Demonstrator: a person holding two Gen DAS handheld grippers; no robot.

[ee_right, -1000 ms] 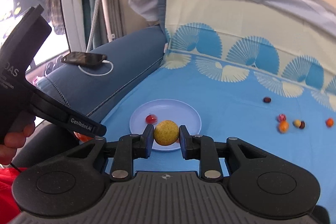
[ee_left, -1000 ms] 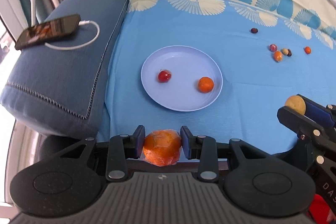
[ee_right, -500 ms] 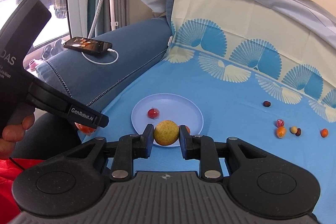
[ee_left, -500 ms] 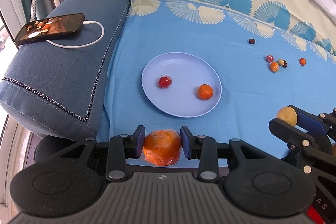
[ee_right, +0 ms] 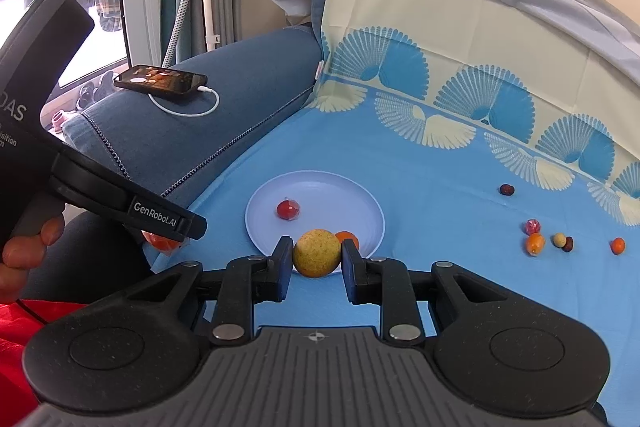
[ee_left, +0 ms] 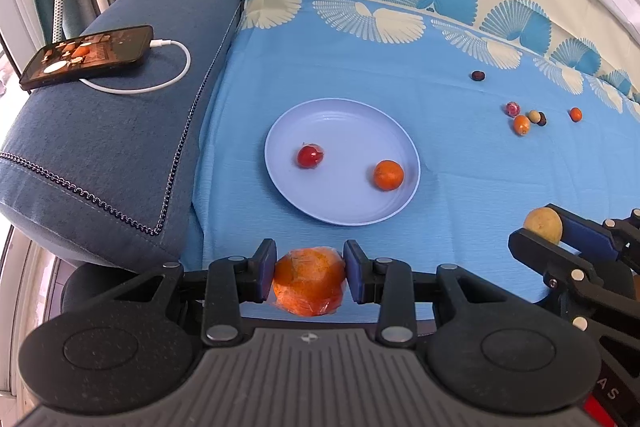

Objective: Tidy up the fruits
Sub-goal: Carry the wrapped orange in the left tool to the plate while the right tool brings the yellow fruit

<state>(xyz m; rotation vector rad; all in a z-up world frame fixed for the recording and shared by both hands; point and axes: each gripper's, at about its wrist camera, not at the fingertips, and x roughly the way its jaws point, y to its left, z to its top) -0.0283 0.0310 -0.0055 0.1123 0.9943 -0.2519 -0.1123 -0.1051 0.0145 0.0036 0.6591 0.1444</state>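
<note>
Left gripper clamps wrapped orange fruit; right gripper pinches yellow fruit. Both hover short of the plate at 12 o'clock, likely for drop-off. Loose small fruits lie at 2 o'clock, unsorted.

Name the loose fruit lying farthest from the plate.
The small orange fruit, alone at the far right beyond the cluster of four, farthest from the plate.

Two close wrist views, angled down; shared plate, perhaps fisheye-warped.
</note>
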